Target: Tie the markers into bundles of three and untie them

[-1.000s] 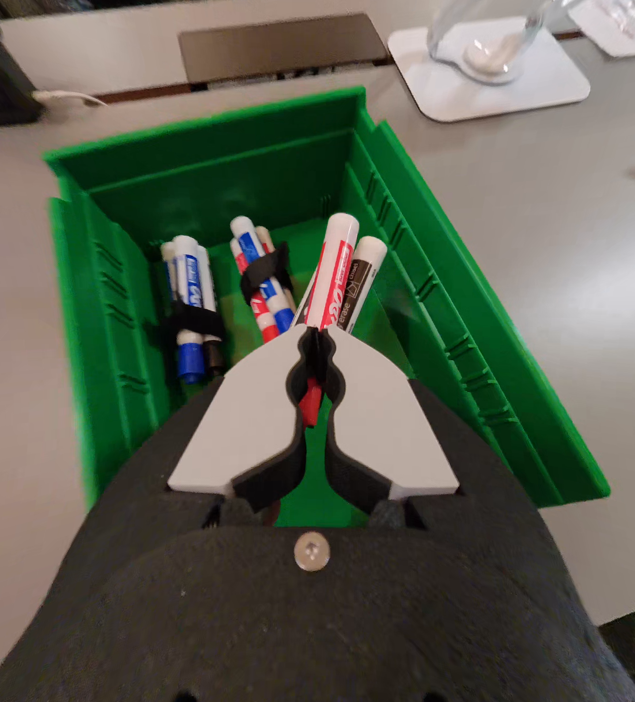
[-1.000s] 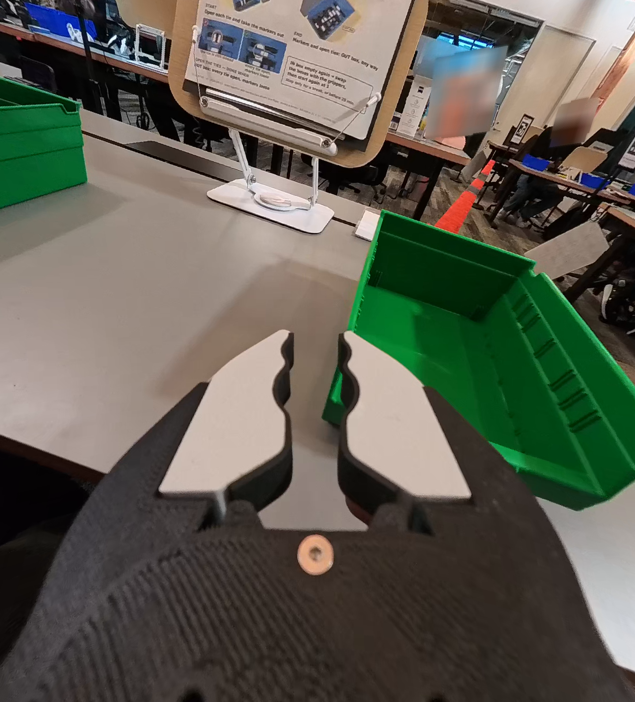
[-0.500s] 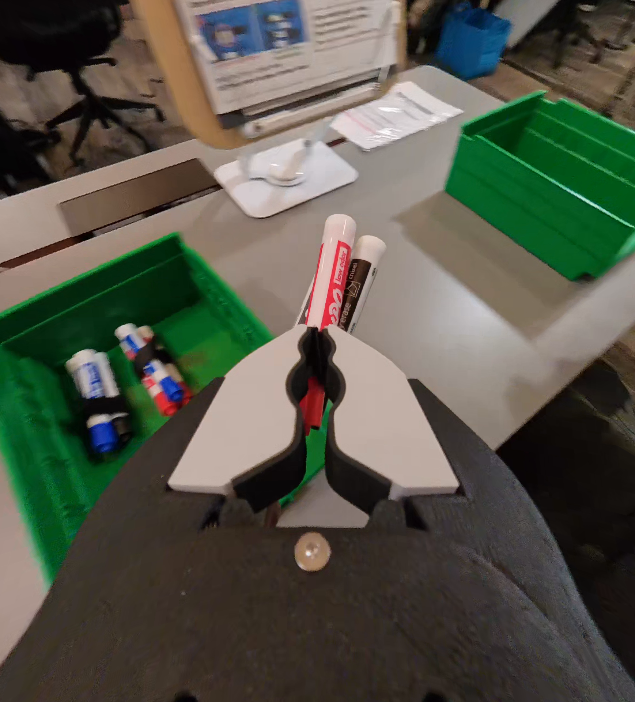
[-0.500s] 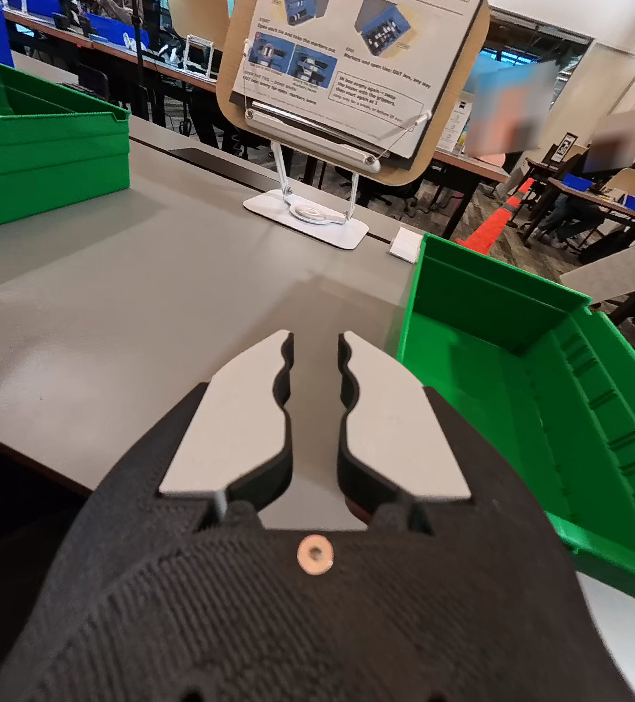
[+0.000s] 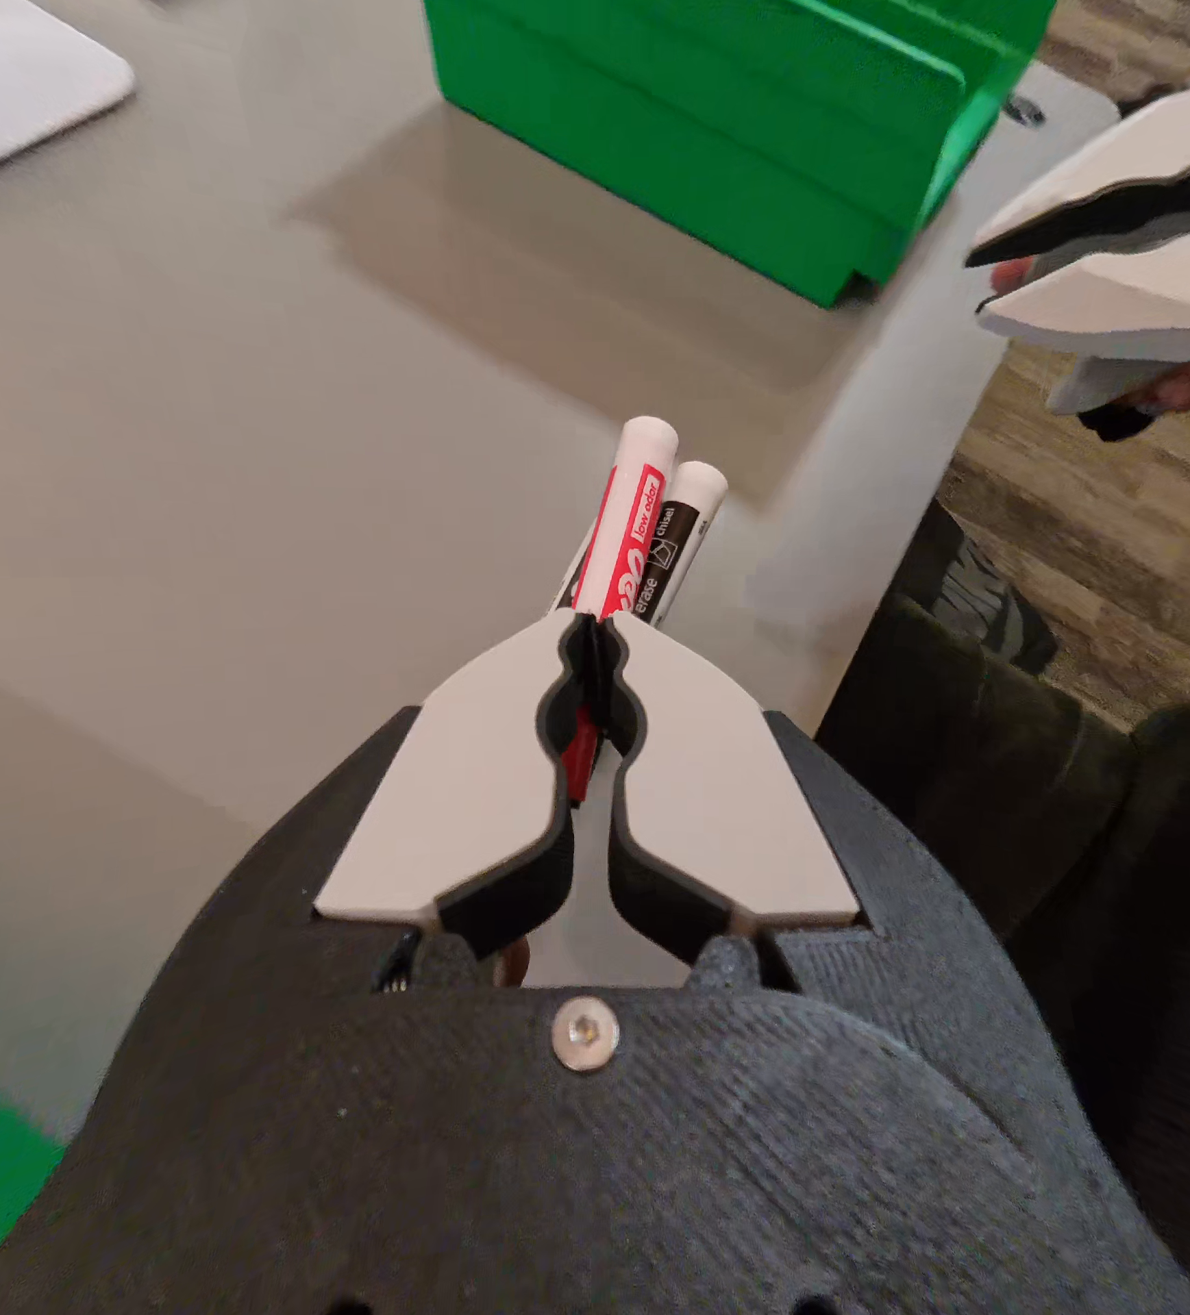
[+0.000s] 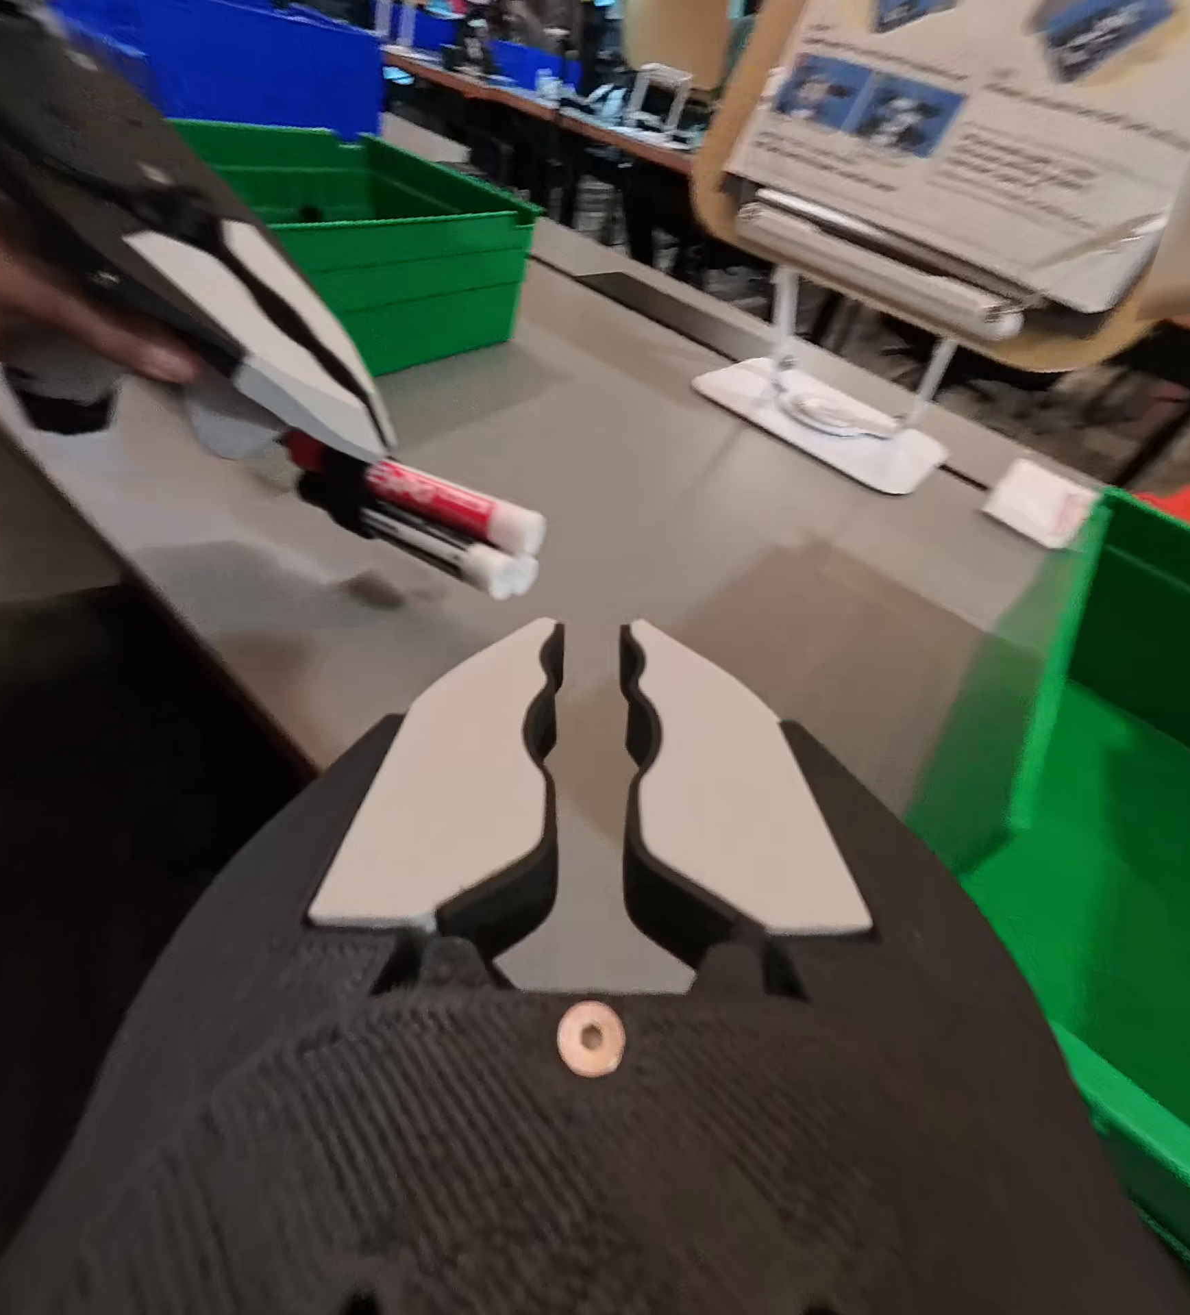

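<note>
My left gripper point(image 5: 595, 620) is shut on the black strap of a bundle of whiteboard markers point(image 5: 638, 526), one red-labelled and one black-labelled. It holds them in the air above the grey table point(image 5: 222, 356) near its front edge. My right gripper point(image 6: 592, 626) is open and empty. The marker bundle point(image 6: 449, 519) points at it from the left, its white ends a short way beyond my right fingertips. The left gripper point(image 6: 375, 445) shows in the right wrist view, and the right gripper point(image 5: 980, 281) shows at the right edge of the left wrist view.
An empty green bin point(image 5: 684, 142) stands ahead on the table; it also shows at the right of the right wrist view point(image 6: 1161, 605). Another green bin point(image 6: 399, 270) stands at the far left. A board on a white stand point(image 6: 819, 427) and a paper point(image 6: 1037, 502) are at the back. Spacing between my two grippers at the tips: around 15 cm.
My left gripper lifted the marker bundle out of the left green bin and swung it right over the table. My right gripper turned left towards it and stayed open.
</note>
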